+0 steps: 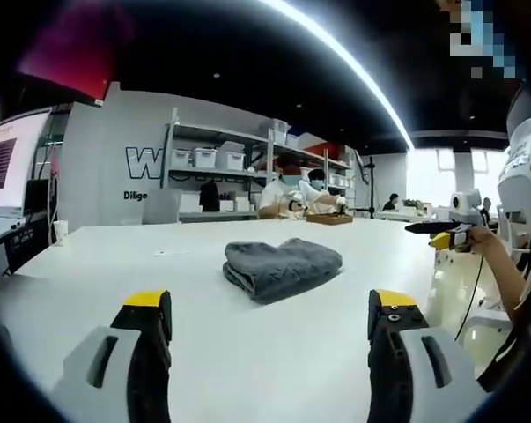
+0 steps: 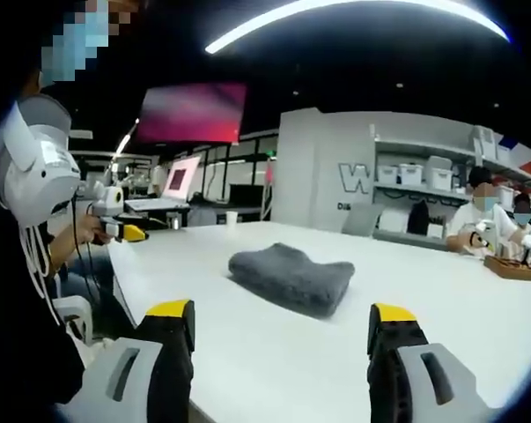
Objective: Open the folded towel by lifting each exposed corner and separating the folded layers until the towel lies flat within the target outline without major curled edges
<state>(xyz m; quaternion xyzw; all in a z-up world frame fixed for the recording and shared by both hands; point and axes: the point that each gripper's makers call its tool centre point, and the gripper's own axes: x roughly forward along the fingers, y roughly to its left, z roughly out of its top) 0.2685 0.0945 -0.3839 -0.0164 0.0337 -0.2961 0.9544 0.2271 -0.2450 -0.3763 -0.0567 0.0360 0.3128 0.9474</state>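
Observation:
A grey towel (image 1: 283, 267), folded into a thick pad, lies on the white table (image 1: 115, 264) a short way ahead of both grippers. In the left gripper view, my left gripper (image 1: 269, 310) stands open above the near table surface, short of the towel, with nothing between its yellow-tipped jaws. My right gripper (image 1: 428, 233) shows off the table's right edge, held in a hand. In the right gripper view, the towel (image 2: 291, 275) lies ahead of my right gripper (image 2: 281, 319), which is open and empty. My left gripper (image 2: 127, 232) shows at the table's left corner.
Two people sit at the table's far side by a wooden box (image 1: 328, 218). A paper cup (image 1: 61, 231) stands near the far left edge. Shelves with white bins (image 1: 217, 157) line the back wall. A white chair (image 2: 71, 308) stands beside the table.

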